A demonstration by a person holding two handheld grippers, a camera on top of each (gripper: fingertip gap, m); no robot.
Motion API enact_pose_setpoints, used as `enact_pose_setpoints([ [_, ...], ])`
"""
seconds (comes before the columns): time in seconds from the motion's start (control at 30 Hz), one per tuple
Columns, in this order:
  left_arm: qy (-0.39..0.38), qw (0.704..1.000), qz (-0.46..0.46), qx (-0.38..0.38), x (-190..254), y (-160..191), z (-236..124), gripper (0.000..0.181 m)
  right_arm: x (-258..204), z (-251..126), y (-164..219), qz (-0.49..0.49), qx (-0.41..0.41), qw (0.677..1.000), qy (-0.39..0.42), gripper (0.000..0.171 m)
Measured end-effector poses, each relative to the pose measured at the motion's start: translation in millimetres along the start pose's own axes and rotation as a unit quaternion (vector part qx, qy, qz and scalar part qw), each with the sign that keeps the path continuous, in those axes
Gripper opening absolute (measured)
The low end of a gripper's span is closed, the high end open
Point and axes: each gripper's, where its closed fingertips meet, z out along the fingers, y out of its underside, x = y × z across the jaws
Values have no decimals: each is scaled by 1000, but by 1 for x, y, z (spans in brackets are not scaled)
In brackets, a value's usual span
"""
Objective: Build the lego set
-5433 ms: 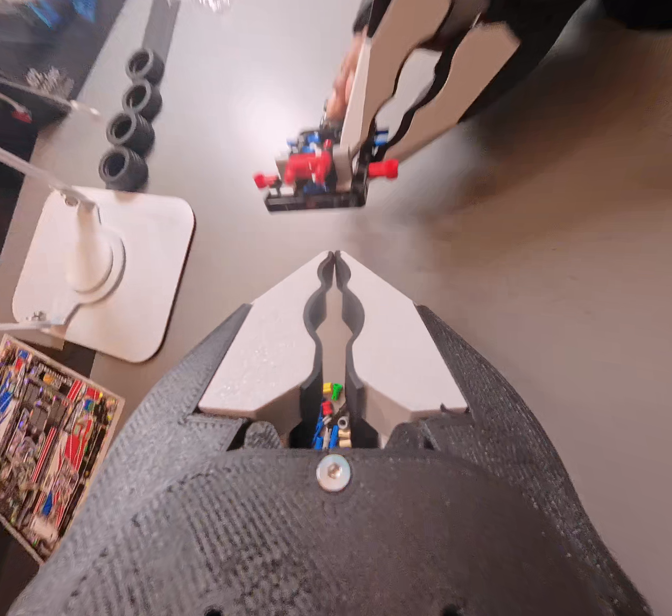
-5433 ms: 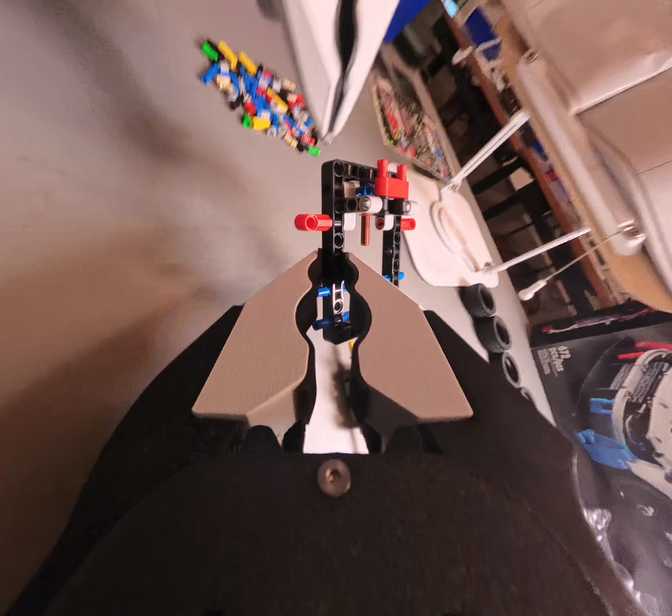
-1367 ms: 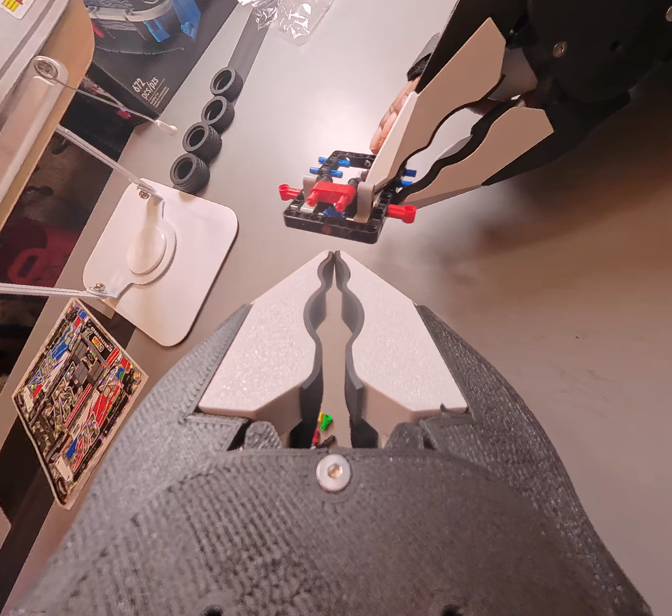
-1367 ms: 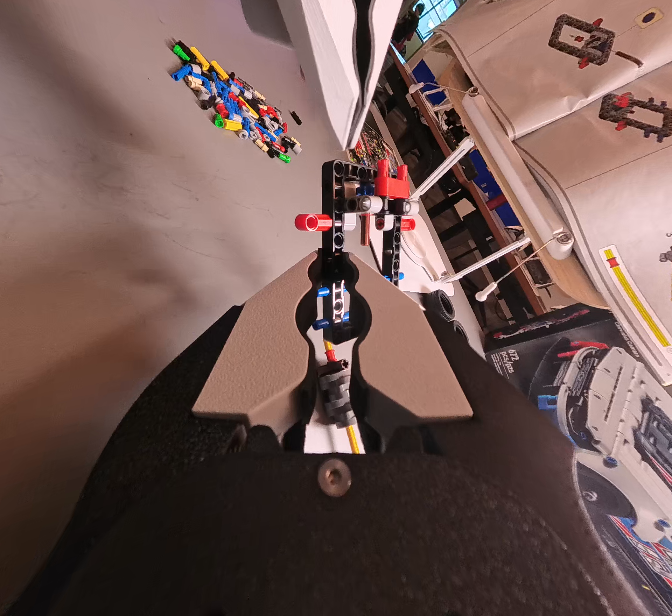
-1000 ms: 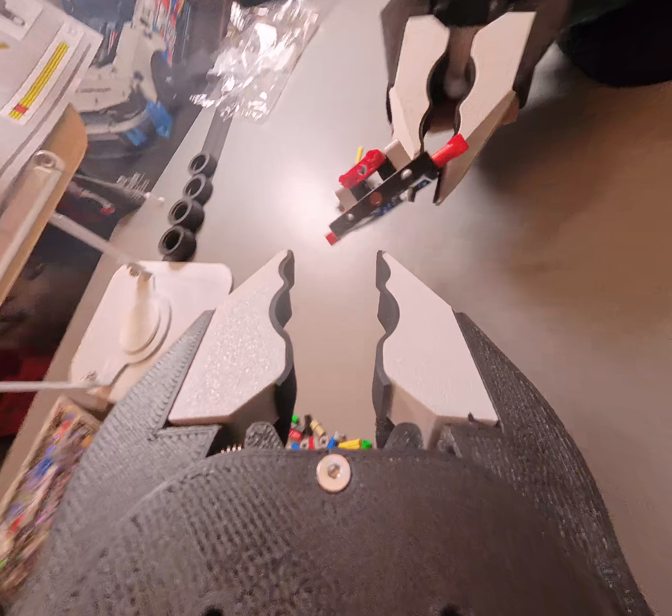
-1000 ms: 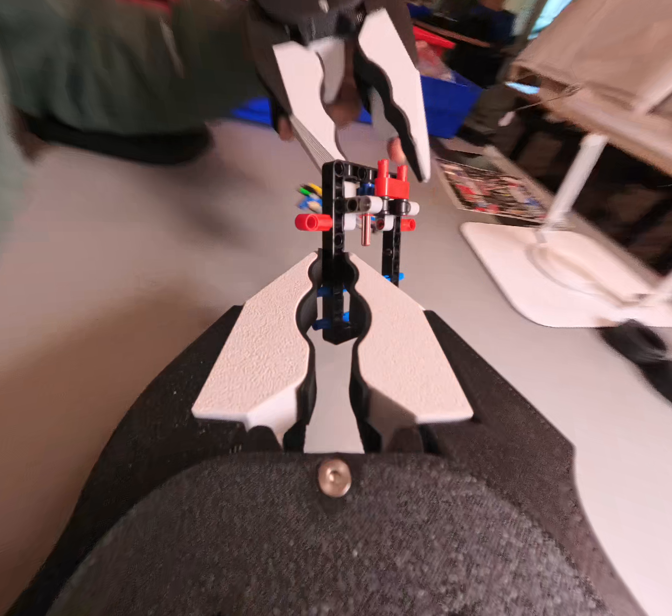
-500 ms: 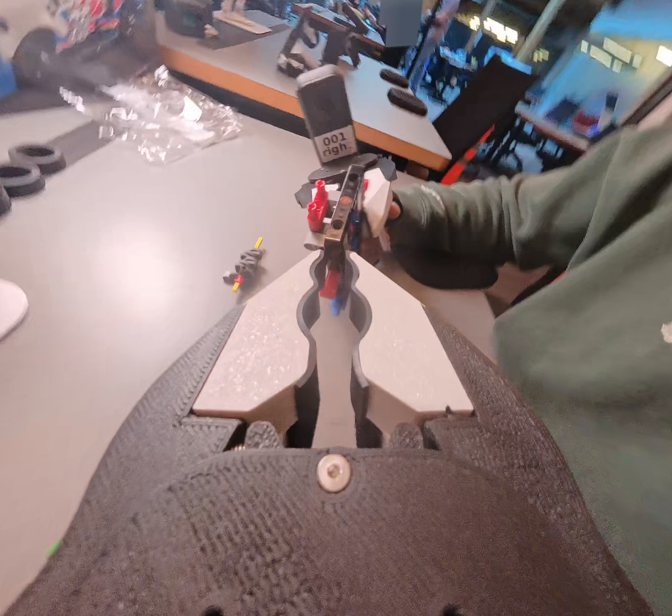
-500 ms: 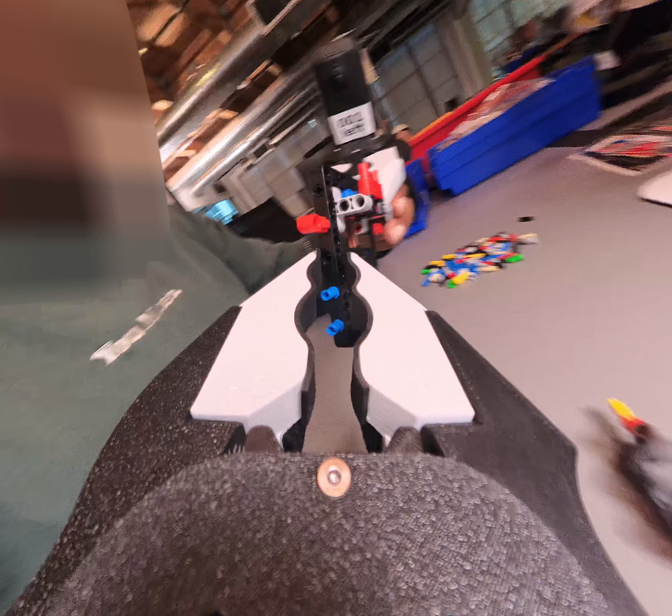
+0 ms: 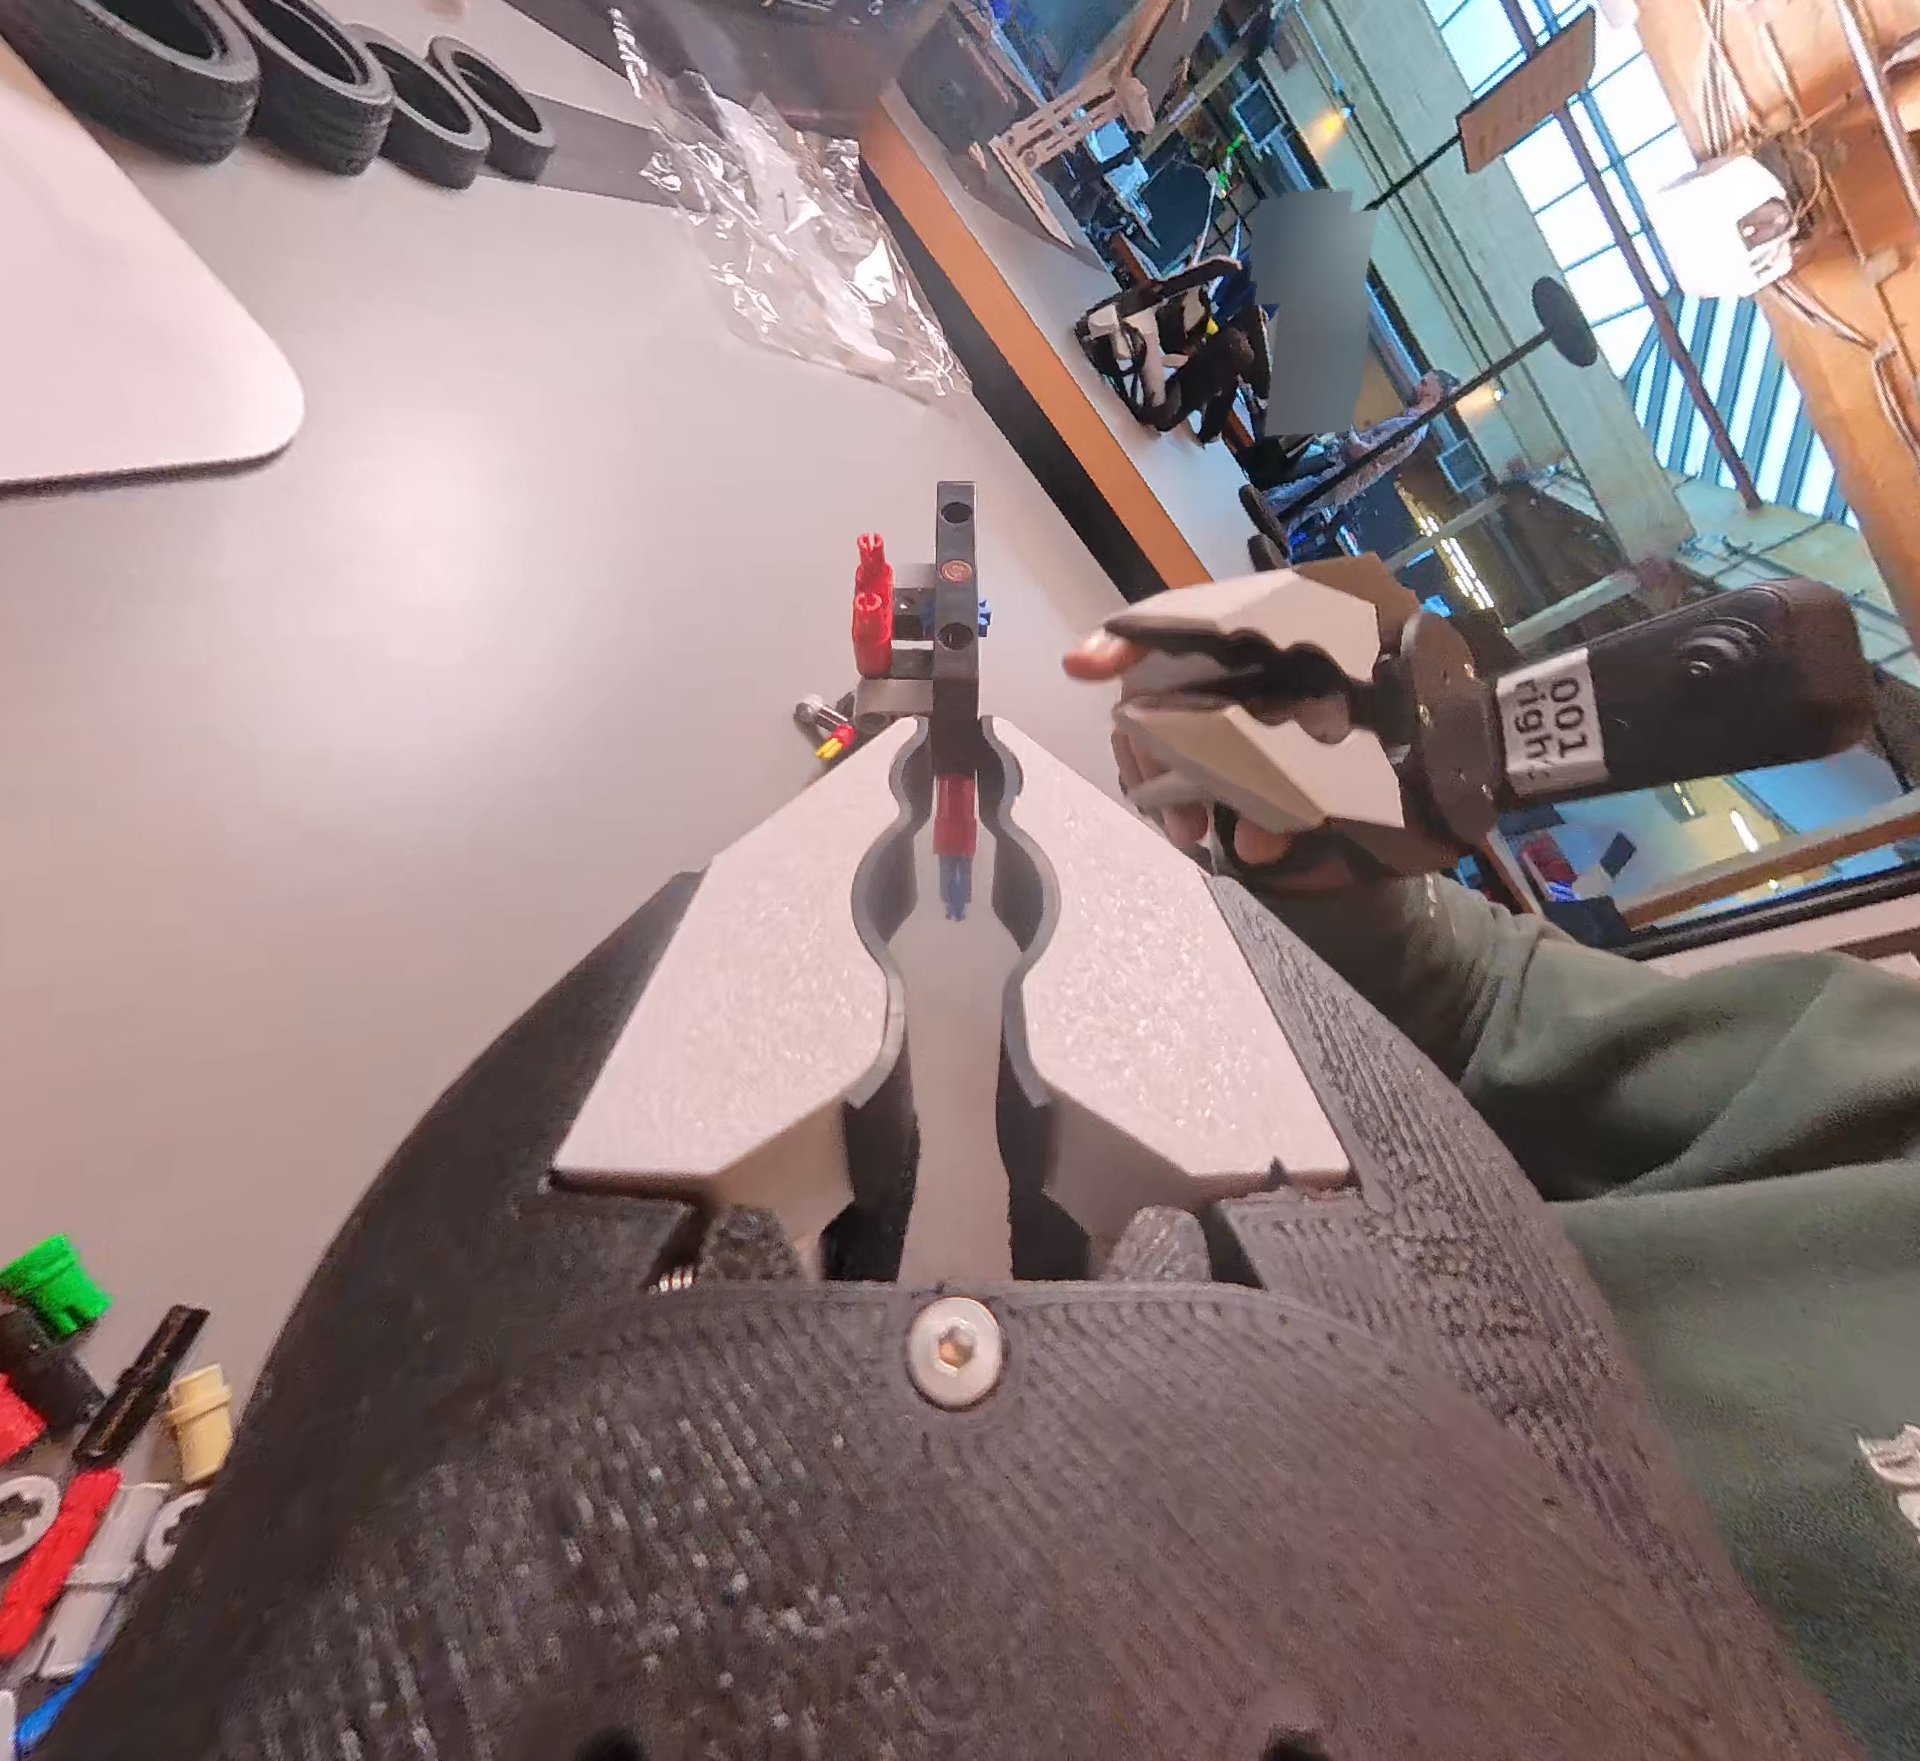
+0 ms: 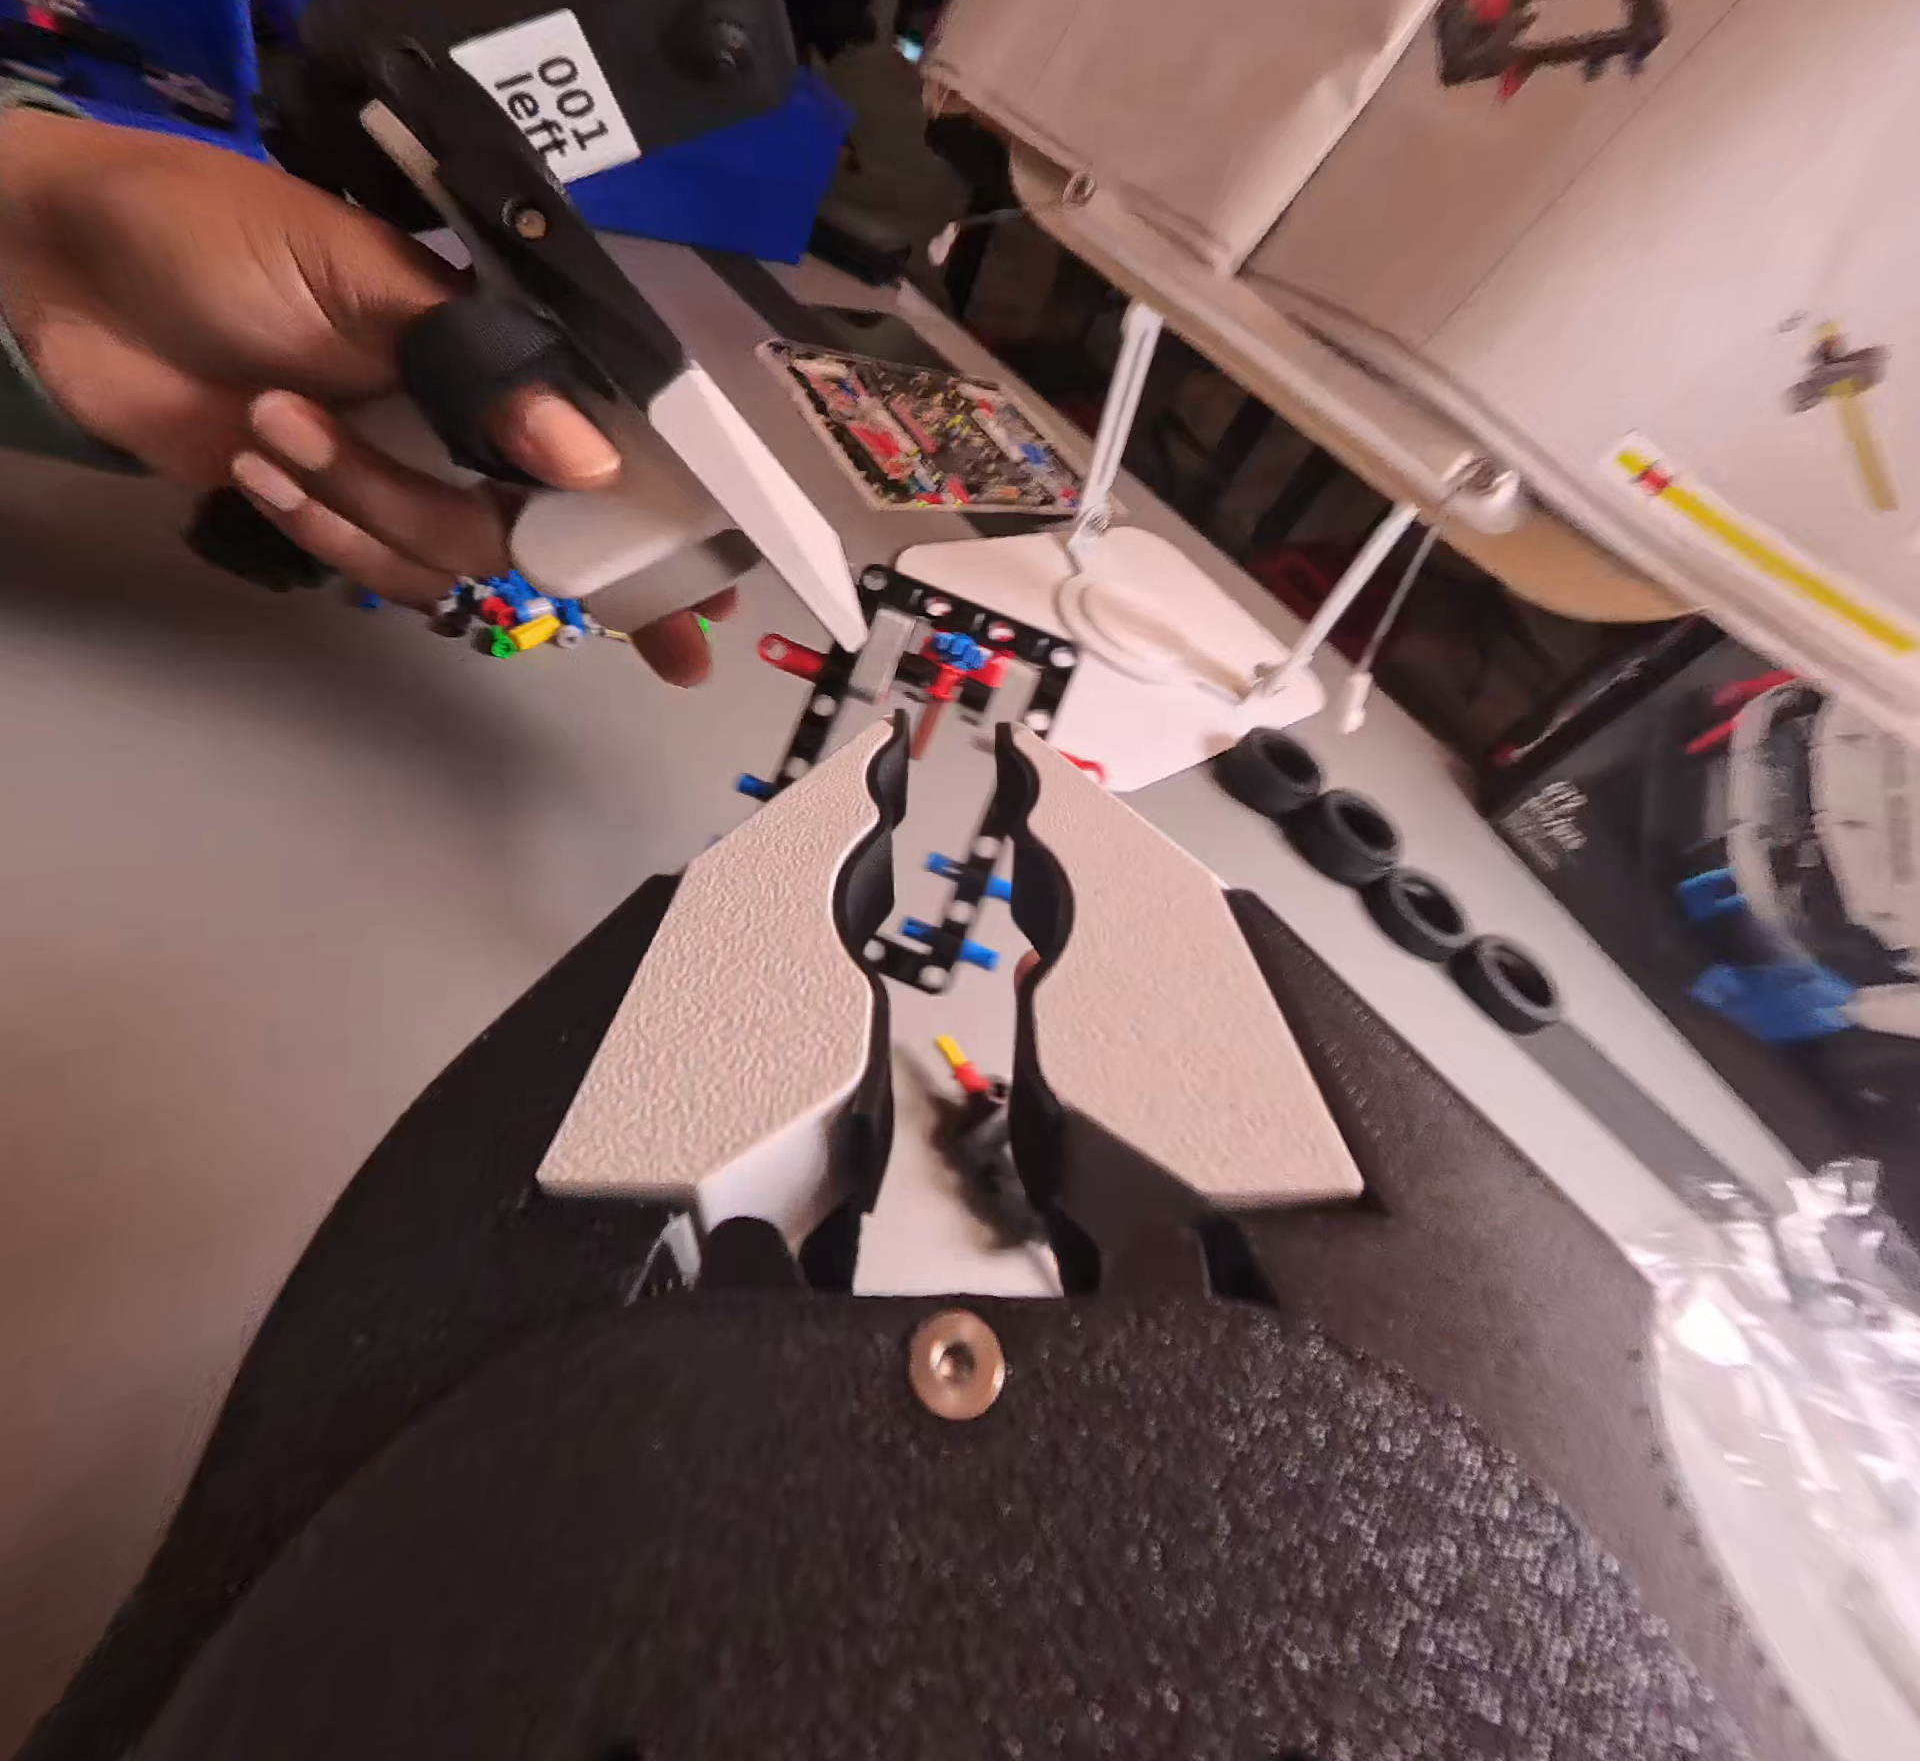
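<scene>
Black lego frame (image 9: 954, 631) up off the table, pinched edge-on between the tips of the left gripper (image 9: 954, 755), long axis running straight out along the fingers. Red pins (image 9: 871, 589) and a small blue piece stuck to its near-left side; a red-and-blue pin hanging down into the gap behind the tips. Seen from the right wrist view, same frame (image 10: 966, 776) spread flat-on, a black rectangle of holed beams with blue pins down one long beam, reaching into the space between the right gripper (image 10: 948, 755) fingers. Right jaws spread, one long beam close by the right finger, contact hard to judge. Left jaws pressed onto the frame's top corner there.

Key relation for the next move, as a guess: frame dead ahead of both jaws, left gripper carrying it, right gripper free to fetch a piece.

Outward from the frame: small black piece with a yellow-red pin (image 10: 966, 1088) lying on the table below it, blurred. Loose pile of coloured pieces (image 10: 509, 615) beyond the frame, partly behind the hand. Four tyres (image 10: 1382, 870) in a row to its right, white stand base (image 10: 1164, 672) behind it. Crumpled plastic bag (image 9: 800, 257) farther off.
</scene>
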Motion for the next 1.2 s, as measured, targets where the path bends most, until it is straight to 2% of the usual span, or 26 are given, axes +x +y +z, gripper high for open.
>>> enact_pose_setpoints([
  [0.07,-6,1000,-6,4,-2,1,2,6,-6,13,6,22,-26,999,-6,14],
  [0.17,-10,1000,-4,9,0,2,4,6,0,22,9,55,-36,998,15,4],
  [0.5,-15,1000,-1,2,1,11,12,6,1,29,16,76,-53,996,20,3],
  [1.2,-47,998,-1,50,-5,-2,7,6,0,32,24,81,-70,994,31,0],
])
